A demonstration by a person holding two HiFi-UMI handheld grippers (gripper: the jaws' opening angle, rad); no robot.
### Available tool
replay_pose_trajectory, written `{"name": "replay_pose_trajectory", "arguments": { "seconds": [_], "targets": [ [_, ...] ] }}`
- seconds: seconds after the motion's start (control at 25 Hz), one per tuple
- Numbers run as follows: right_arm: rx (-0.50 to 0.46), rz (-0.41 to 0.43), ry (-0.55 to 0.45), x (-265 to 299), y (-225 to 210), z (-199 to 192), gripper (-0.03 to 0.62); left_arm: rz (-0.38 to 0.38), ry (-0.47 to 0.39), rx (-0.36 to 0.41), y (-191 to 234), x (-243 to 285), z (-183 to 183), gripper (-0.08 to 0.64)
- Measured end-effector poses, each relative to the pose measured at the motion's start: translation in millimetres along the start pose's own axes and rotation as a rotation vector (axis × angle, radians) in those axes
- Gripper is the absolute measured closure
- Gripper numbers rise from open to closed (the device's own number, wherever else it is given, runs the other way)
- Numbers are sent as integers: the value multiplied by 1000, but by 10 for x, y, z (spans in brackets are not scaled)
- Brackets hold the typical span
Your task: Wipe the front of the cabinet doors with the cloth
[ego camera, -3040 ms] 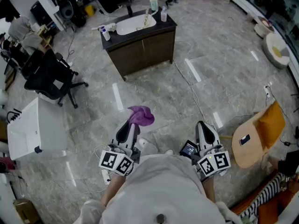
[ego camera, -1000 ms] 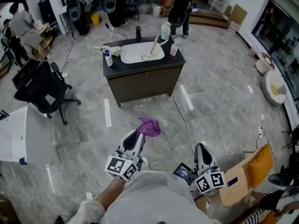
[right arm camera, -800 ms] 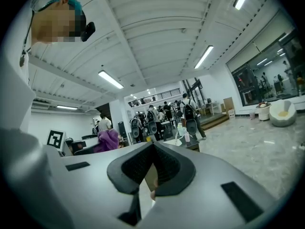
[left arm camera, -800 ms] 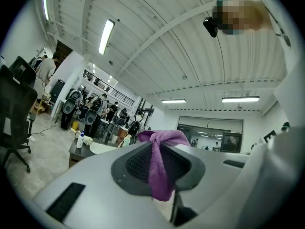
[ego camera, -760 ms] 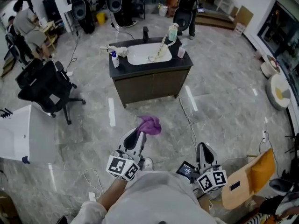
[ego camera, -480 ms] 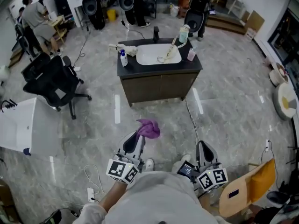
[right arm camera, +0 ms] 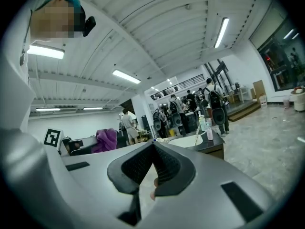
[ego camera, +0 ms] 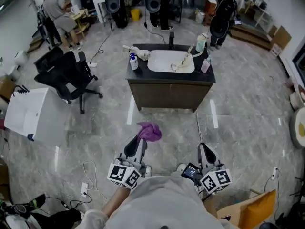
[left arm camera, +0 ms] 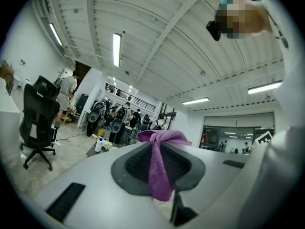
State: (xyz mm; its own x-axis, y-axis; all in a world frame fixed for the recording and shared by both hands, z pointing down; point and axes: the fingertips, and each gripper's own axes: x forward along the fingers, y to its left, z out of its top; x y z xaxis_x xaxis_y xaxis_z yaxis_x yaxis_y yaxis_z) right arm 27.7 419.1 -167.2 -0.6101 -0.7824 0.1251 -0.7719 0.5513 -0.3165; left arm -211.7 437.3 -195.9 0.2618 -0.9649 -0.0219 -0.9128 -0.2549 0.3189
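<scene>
Cloth [left arm camera: 159,168], purple and bunched, was seen clenched between the jaws of the left claw [ego camera: 139,144], with a knot of it standing up past the jaw tips and a strip hanging down between the ribbed pads. The right claw [ego camera: 205,152] was held level with the left one and well apart from it, its jaws pressed together at the tips with nothing gripped between them. From the right claw's own view the cloth was seen off to that claw's left. The cabinet doors [ego camera: 169,97], dark brown and shut, were faced straight ahead of both claws, well beyond the cloth, with bare grey floor [ego camera: 228,128] lying between them and the claws. A dark counter [ego camera: 138,74] was carried above the doors, and a white basin [ego camera: 170,61] was set into it. A white bottle [ego camera: 134,62] was stood on the counter, ahead of the left claw. A black office chair [ego camera: 71,75] was parked further to the left claw's left.
</scene>
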Motion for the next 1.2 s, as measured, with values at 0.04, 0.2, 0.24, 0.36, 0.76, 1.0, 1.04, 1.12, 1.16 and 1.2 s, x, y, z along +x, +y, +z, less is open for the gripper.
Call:
{"name": "replay_pose_trajectory", "arguments": {
  "seconds": [0.04, 0.2, 0.24, 0.36, 0.76, 1.0, 1.04, 1.12, 1.16, 1.2],
  "targets": [
    [-4, 19, 4, -3, -125, 51, 565, 18, -4, -7, -100, 62, -34, 506],
    [-26, 90, 14, -24, -629, 247, 565, 93, -37, -15, -471, 324, -167, 506],
    [-35, 103, 19, -37, -747, 297, 565, 115, -47, -17, -556, 378, -194, 506],
    [-42, 135, 25, -97, -1051, 406, 565, 166, -70, -17, -785, 478, -273, 506],
    [-6, 141, 25, -88, -1683, 517, 565, 255, -54, -20, -972, 764, -421, 506],
    [-9, 76, 8, -11, -1976, 623, 565, 190, -34, -59, -939, 1280, -547, 506],
    [-9, 59, 6, 17, -2026, 641, 565, 175, -30, -56, -926, 1391, -555, 506],
    [-9, 19, 0, 91, -2136, 687, 565, 133, -25, -54, -902, 1651, -541, 506],
    [-8, -3, -2, 135, -2194, 719, 565, 107, -24, -55, -894, 1790, -519, 506],
    [-9, -23, -3, 188, -2246, 752, 565, 83, -24, -57, -880, 1921, -488, 506]
  ]
}}
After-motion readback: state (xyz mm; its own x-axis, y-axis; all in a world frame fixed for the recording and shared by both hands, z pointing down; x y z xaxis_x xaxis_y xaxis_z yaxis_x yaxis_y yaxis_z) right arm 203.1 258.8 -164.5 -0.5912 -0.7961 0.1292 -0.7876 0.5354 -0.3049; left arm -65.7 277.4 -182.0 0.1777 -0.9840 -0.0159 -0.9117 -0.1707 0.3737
